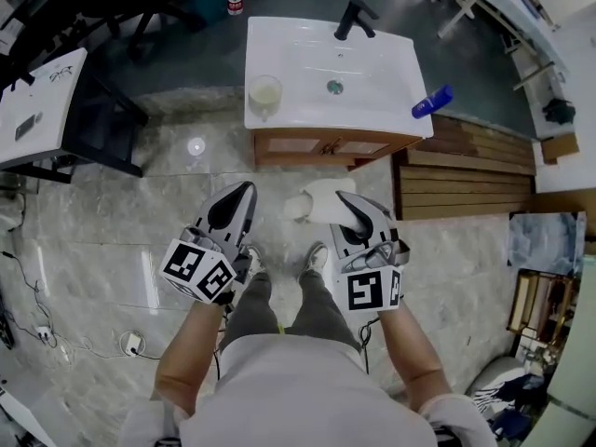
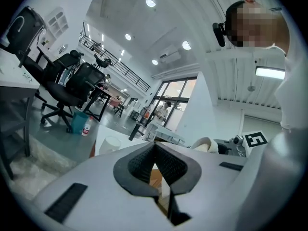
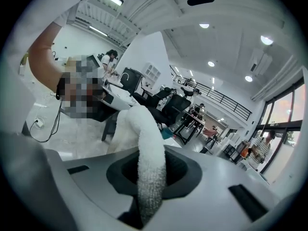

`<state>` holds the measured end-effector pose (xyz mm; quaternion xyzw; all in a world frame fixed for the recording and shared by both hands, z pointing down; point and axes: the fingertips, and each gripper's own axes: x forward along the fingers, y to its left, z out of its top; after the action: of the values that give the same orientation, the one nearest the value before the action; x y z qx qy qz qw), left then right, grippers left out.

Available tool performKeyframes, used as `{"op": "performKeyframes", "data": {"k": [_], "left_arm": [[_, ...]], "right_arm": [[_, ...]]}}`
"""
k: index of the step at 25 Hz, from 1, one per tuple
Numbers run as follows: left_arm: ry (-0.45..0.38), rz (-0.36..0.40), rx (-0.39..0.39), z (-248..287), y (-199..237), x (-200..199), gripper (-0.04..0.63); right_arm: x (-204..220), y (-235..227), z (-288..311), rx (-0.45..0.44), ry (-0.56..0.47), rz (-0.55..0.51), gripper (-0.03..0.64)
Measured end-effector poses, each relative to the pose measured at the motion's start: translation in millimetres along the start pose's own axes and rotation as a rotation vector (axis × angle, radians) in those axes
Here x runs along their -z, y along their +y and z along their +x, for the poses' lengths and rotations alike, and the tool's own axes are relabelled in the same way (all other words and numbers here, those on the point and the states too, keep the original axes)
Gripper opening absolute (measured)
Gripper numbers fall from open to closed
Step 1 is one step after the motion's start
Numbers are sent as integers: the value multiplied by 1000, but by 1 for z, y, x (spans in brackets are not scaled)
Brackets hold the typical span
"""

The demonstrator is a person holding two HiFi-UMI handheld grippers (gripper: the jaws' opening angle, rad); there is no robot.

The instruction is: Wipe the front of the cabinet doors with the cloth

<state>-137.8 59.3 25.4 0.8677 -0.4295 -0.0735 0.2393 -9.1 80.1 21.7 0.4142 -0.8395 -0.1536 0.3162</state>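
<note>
Cloth [image 3: 148,158] is clamped in the right claw [image 1: 352,205]; the left claw [image 2: 155,150] is pinched together, seemingly empty.

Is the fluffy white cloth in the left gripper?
No, the cloth is pinched between the jaws of the right gripper; the left gripper has its jaws closed on nothing.

I read the cloth [image 3: 150,167] as rough white terry. The fingers [image 2: 91,174] look like smooth, matt grey plastic, their pads [image 2: 168,163] black and finely ribbed. The cabinet doors [image 1: 296,145] seem to be wood, though they are small in my view. The basin [image 1: 307,73] is glossy white and the floor [image 1: 112,240] polished stone.
</note>
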Motion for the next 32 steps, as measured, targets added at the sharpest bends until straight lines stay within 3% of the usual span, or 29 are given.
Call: {"op": "performKeyframes", "data": {"k": [8, 14, 32], "left_arm": [[-30, -4, -96, 23, 12, 2, 15], [-26, -21, -141, 57, 45, 30, 15], [-7, -23, -186, 122, 196, 212, 15]], "right_arm": [[19, -13, 28, -78, -29, -20, 72], [50, -24, 66, -98, -29, -23, 72], [220, 56, 220, -143, -51, -5, 72]]}}
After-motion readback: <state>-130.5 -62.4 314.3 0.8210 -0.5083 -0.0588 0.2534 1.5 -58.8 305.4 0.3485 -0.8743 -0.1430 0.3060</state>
